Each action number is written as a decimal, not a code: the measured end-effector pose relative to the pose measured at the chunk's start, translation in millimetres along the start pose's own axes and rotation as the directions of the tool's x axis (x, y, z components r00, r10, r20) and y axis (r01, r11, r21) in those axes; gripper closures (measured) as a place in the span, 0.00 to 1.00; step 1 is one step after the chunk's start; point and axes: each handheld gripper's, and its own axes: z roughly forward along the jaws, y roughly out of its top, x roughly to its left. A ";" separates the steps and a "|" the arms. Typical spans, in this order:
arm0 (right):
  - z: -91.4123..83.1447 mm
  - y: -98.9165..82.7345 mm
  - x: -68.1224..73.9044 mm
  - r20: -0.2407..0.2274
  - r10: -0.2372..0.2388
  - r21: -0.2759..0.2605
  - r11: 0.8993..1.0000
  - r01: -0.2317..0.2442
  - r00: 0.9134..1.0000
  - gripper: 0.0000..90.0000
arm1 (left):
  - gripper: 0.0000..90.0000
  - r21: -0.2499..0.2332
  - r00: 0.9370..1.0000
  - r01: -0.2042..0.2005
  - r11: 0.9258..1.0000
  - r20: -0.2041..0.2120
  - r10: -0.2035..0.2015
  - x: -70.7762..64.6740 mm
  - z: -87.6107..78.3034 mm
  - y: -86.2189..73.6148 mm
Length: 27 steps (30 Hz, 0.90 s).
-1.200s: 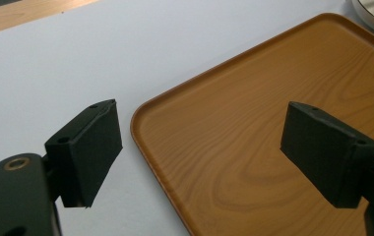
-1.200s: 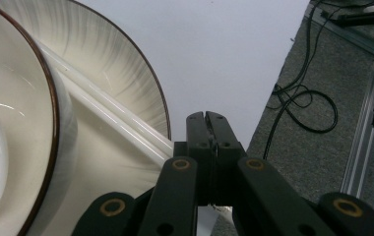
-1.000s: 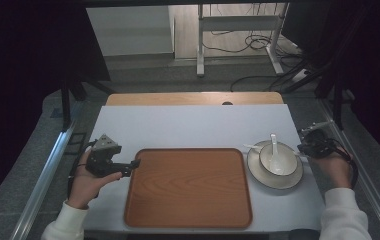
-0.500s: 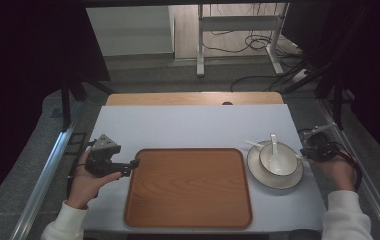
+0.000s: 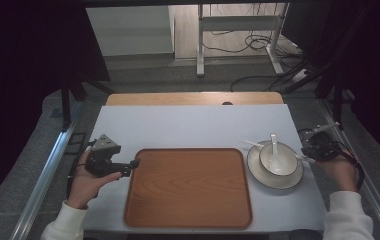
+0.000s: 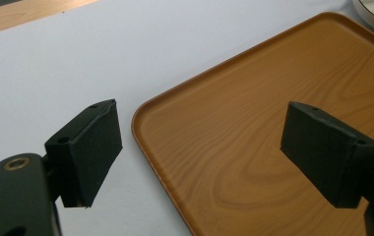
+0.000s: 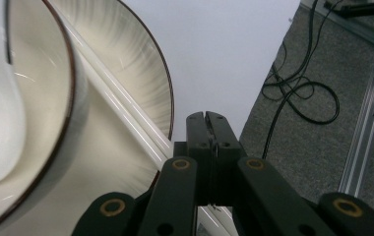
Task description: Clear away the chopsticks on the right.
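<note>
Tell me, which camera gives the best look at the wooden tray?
The high view: the whole tray shows there, bare, between the left gripper and the plate. The left gripper view shows the tray close up, but just one rounded corner and its grain. The right gripper view looks at the plate and bowl instead.

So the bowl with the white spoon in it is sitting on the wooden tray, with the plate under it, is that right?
Not quite. The bowl with the white spoon does sit on the plate, but both stand on the white table to the right of the wooden tray, not on it. The high view shows this.
</note>
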 end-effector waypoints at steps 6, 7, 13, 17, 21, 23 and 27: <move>-6.5 0.7 2.1 0.000 -0.005 -0.016 1.000 0.005 1.000 1.00 | 0.17 -0.003 1.000 0.003 1.000 -0.001 -0.003 -0.2 -1.4 0.2; -7.0 0.4 2.3 -0.002 -0.005 -0.015 1.000 0.005 1.000 1.00 | 0.17 -0.003 1.000 0.003 1.000 -0.002 -0.003 -0.1 -1.5 0.2; -13.0 -2.0 2.6 -0.016 -0.004 -0.026 1.000 0.004 1.000 1.00 | 0.17 0.000 1.000 0.005 1.000 -0.003 -0.005 0.9 -0.8 -0.2; -16.7 -4.1 2.7 -0.025 -0.008 -0.028 1.000 0.008 1.000 1.00 | 0.17 0.003 1.000 -0.003 1.000 0.000 0.003 -0.3 0.1 0.1; -16.0 -4.4 3.4 -0.033 -0.014 -0.021 1.000 0.013 0.999 1.00 | 0.17 0.004 1.000 -0.004 1.000 0.000 0.004 -0.6 0.3 0.2; -15.4 -4.1 3.9 -0.036 -0.018 -0.015 1.000 0.017 0.999 1.00 | 0.17 0.003 1.000 -0.003 1.000 0.000 0.003 -0.5 0.2 0.2; -13.6 -4.1 4.8 -0.040 -0.020 -0.007 1.000 0.020 0.999 1.00 | 0.17 0.004 1.000 -0.003 1.000 -0.003 0.003 0.3 0.0 -0.1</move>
